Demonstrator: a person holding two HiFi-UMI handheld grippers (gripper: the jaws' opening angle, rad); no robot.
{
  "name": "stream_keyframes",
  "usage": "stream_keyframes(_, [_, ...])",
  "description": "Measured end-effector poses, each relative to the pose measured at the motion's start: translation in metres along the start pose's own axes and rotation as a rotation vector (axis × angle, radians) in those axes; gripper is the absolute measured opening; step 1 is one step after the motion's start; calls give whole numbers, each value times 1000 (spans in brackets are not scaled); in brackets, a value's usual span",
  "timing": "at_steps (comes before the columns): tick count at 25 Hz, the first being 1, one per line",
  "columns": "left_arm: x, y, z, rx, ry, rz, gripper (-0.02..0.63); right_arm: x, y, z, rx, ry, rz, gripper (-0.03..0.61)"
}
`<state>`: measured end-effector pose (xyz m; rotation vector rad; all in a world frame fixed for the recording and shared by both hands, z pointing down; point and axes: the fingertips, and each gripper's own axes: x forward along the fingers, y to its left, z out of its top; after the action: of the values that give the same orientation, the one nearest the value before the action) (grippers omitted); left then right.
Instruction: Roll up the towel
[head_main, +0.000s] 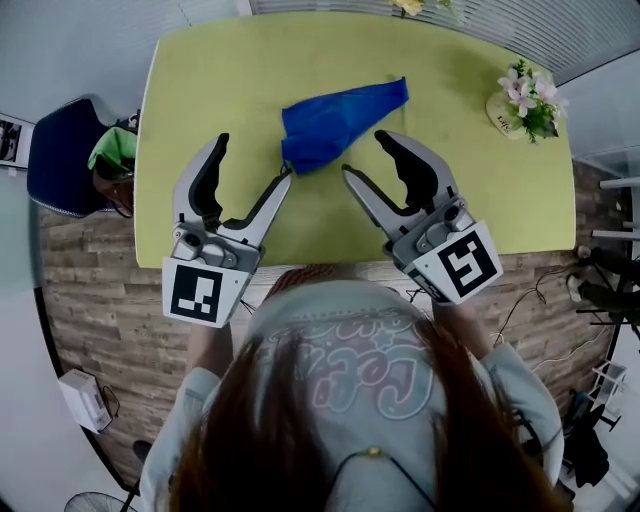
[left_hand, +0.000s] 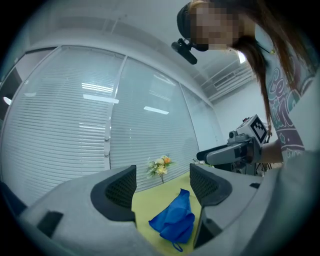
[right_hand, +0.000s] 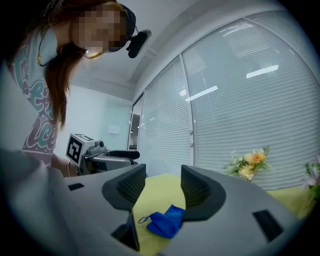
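Head view, left gripper (head_main: 255, 155), right gripper (head_main: 363, 152) spread, empty

towel (head_main: 335, 122): table (head_main: 200, 80) centre | flowers (head_main: 525, 100): far right corner | chair (head_main: 60, 160): left of table

Cool, even indoor light; sharp centre, strong fisheye bending and dark corners.

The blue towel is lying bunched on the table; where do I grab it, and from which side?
Probably its wide near end, approached from the near edge of the table. The blue towel lies bunched, tapering away to the far right, and that thick end faces the open left tongs and right tongs.
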<state>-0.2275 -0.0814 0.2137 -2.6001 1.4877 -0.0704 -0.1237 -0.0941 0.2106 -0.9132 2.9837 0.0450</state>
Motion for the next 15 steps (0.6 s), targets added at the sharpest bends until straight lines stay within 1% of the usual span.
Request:
stream_keyframes(7, [21, 19, -15, -11, 13, -47, 311, 19, -15, -12, 27, 18, -34, 207])
stream_keyframes(10, [25, 21, -18, -15, 16, -63, 310, 24, -18, -14, 22, 19, -40, 207])
stream_keyframes(13, [29, 21, -24, -10, 31, -82, 311, 25, -23, -25, 37, 54, -45, 204])
stream_keyframes(15, [31, 21, -28, -6, 40, -89, 310, 27, -25, -27, 37, 58, -41, 202])
